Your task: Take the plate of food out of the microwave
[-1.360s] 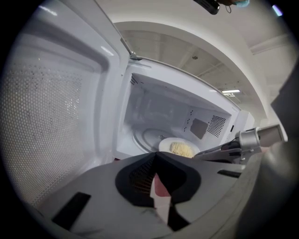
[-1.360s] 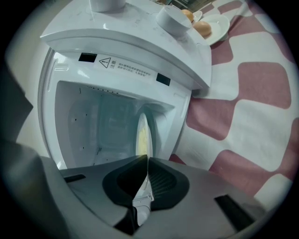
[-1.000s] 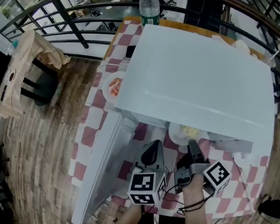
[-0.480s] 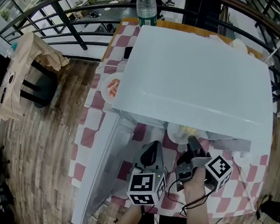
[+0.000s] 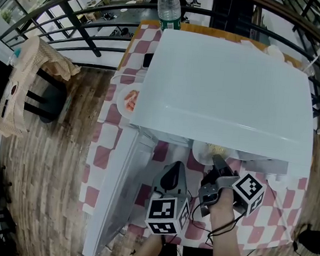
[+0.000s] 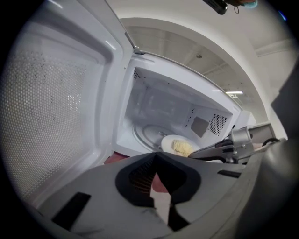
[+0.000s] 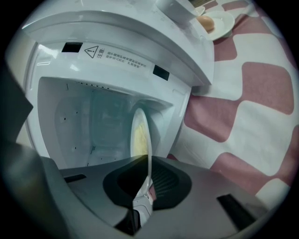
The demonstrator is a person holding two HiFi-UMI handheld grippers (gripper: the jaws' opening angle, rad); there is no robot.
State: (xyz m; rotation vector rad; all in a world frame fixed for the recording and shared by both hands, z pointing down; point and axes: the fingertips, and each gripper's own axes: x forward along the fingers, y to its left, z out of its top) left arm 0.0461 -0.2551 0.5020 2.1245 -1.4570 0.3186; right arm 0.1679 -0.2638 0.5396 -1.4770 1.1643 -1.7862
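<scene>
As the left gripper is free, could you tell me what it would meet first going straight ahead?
Probably the glass turntable inside the open microwave, just left of the plate of food; depth is unclear, so the cavity's front sill might come first.

Soft daylight, mild glare on microwave [image 5: 225,91], heavy fisheye warp, dark vignette corners

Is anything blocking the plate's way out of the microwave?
Nothing visible. The door stands swung open, and the plate sits at the cavity's front with its rim between the right gripper's closing jaws.
</scene>
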